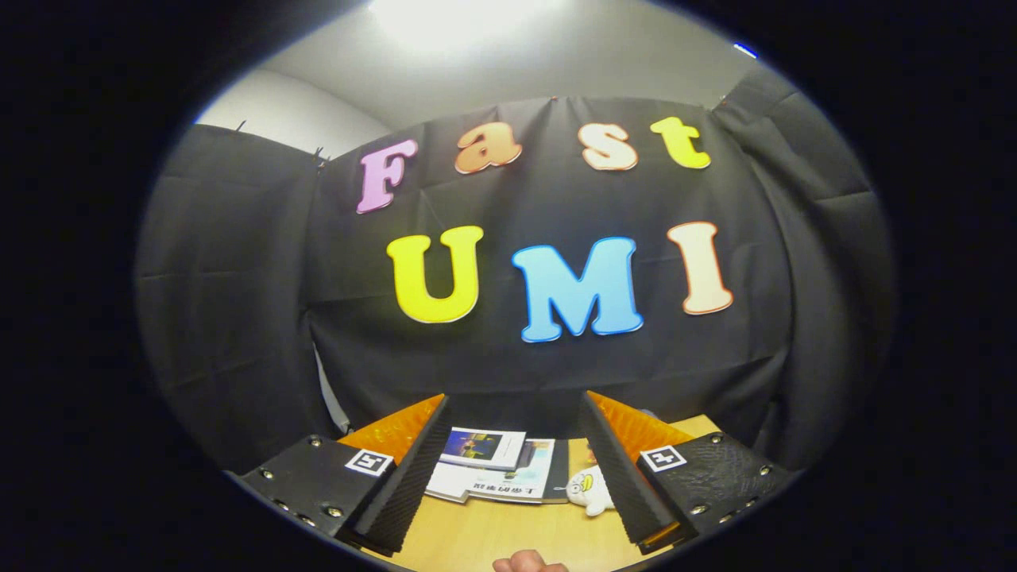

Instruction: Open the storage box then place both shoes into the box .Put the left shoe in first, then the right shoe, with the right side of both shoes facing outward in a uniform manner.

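Note:
My gripper (512,409) is held high and level, looking at the booth's black cloth wall, and its two fingers stand wide apart with nothing between them. The left finger (413,469) and the right finger (616,469) frame a strip of wooden table (493,536) below. No storage box or shoe appears here.
On the table between the fingers lie a small stack of booklets (496,465) and a little white plush toy (589,490) close to the right finger. A bit of a hand (526,562) shows at the near table edge. The cloth wall hangs just behind the table.

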`<state>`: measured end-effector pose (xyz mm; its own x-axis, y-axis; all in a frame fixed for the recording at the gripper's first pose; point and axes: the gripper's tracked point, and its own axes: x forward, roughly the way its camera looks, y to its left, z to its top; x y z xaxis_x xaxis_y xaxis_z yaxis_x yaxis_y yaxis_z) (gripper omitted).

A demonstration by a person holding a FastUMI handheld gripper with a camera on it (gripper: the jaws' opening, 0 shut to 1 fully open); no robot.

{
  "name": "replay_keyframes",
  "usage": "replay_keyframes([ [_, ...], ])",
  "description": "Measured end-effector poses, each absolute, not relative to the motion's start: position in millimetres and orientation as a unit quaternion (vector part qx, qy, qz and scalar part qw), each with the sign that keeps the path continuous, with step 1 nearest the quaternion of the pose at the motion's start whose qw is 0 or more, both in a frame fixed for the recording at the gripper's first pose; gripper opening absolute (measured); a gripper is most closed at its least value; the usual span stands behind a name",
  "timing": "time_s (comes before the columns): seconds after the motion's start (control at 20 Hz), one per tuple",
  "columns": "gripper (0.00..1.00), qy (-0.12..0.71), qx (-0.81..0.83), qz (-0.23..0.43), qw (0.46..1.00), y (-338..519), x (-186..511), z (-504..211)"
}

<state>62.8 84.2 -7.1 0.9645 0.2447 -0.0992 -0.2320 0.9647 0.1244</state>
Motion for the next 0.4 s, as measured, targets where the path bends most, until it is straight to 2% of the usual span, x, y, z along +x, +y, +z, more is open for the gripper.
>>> replay_keyframes([
  [0.15, 0.98, 0.054, 0.057, 0.088, 0.993, 55, 55, -9],
  [0.4, 0.98, 0.055, 0.062, 0.083, 0.993, 24, 56, -15],
])
